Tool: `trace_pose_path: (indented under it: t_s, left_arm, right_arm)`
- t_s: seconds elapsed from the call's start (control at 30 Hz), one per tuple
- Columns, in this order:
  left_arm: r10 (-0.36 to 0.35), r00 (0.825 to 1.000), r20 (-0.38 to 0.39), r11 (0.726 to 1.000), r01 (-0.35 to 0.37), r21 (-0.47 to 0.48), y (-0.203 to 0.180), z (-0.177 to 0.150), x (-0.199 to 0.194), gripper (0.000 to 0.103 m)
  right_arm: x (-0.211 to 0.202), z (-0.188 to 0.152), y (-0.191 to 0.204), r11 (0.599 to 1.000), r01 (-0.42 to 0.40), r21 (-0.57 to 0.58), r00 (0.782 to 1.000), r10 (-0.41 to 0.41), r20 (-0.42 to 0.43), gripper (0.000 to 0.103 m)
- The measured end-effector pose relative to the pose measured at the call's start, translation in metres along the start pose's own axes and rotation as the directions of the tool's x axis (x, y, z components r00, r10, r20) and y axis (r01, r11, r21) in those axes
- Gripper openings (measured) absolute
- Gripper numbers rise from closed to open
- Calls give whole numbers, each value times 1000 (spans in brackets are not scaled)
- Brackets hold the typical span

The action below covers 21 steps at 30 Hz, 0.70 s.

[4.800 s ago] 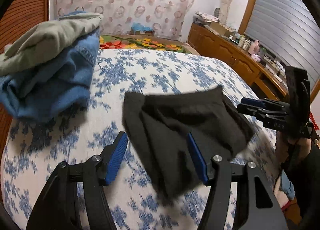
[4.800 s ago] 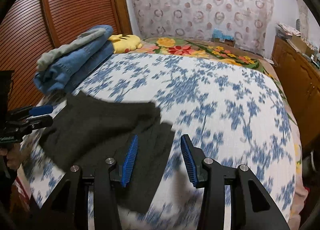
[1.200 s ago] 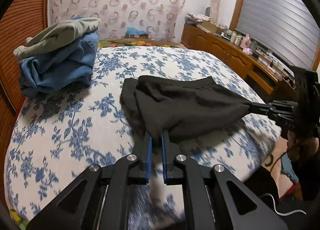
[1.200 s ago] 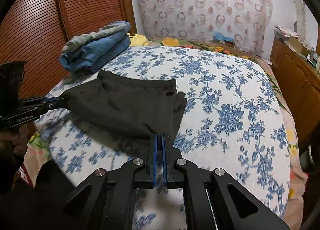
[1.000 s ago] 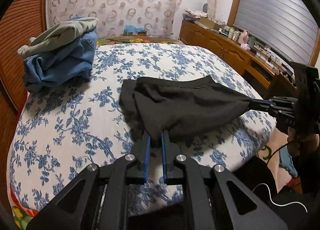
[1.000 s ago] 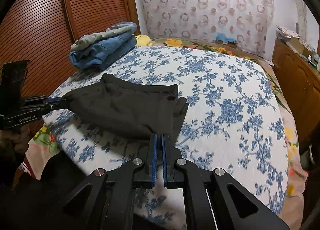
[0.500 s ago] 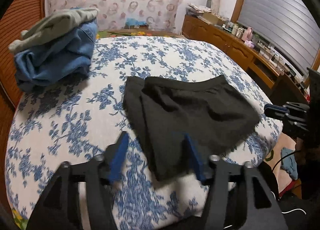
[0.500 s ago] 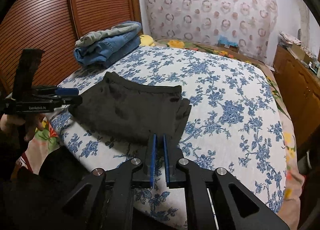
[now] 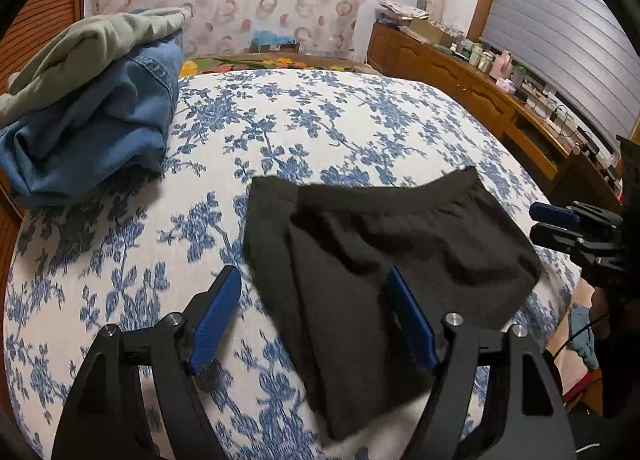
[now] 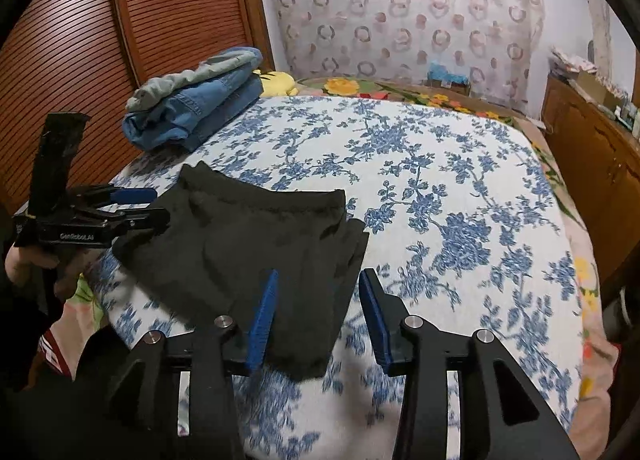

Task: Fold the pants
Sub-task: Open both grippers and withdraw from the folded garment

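1. Black pants (image 9: pixel 384 260), folded, flat on the bed (image 9: pixel 320 119) at its near edge.
2. Left gripper (image 9: pixel 316 312): jaws just opened, released, over the pants.
3. Right gripper (image 10: pixel 318 310): jaws just opened, released, at the pants' corner.

Black pants (image 9: pixel 384 244) folded, flat on bed.

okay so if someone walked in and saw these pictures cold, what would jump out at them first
Probably the black pants, folded into a dark slab at the near edge of the blue-flowered bedspread. The left gripper and right gripper hover open over them; their jaws have just been opening, and the cloth lies loose beneath. Next comes the pile of folded jeans with a grey-green garment on top, at the far left by the slatted wooden doors.
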<state>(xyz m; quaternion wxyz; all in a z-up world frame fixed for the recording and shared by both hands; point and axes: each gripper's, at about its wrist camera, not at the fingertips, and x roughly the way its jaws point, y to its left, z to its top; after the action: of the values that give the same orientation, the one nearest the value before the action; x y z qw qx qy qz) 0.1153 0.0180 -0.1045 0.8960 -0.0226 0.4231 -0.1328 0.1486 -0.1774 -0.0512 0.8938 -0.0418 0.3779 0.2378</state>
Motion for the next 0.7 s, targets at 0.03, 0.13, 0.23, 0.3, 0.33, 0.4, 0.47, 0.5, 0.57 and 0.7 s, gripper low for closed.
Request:
trace_pose_path:
  t_s: [0.03, 0.13, 0.23, 0.3, 0.33, 0.4, 0.47, 0.5, 0.57, 0.7]
  left_arm:
    - [7, 1000, -1, 1000, -7, 0, 0, 3, 2, 76]
    - [27, 1000, 3, 1000, -27, -5, 3, 8, 6, 76]
    - [33, 999, 0, 999, -33, -12, 5, 12, 11, 76]
    - [40, 999, -6, 999, -40, -16, 7, 14, 15, 76]
    - [43, 999, -8, 999, -43, -17, 8, 15, 17, 76]
    - [43, 999, -15, 999, -43, -21, 9, 16, 20, 76]
    - [39, 999, -23, 999, -40, -28, 10, 16, 24, 76]
    - [39, 999, -27, 999, -40, -30, 11, 16, 25, 76]
    - [45, 999, -25, 999, -45, -26, 10, 15, 25, 76]
    - [57, 998, -18, 998, -58, -22, 8, 14, 26, 77]
  right_arm:
    - [5, 2, 0, 1000, 0, 0, 1000, 0, -1, 44]
    - [19, 8, -3, 1000, 14, 6, 1000, -14, -12, 44]
    - [33, 13, -9, 999, 7, 32, 999, -6, -43, 44]
    - [41, 16, -10, 999, 3, 39, 998, 0, -56, 44]
    - [44, 17, -10, 999, 9, 38, 998, -7, -56, 44]
    - [49, 19, -10, 999, 9, 44, 998, -6, -60, 44]
    - [52, 21, -10, 999, -2, 49, 998, 5, -61, 44]
    - [54, 22, -10, 999, 0, 49, 998, 3, -62, 44]
    - [58, 24, -8, 999, 8, 43, 998, -5, -60, 44]
    - [64, 26, -3, 999, 37, 25, 997, -36, -64, 44]
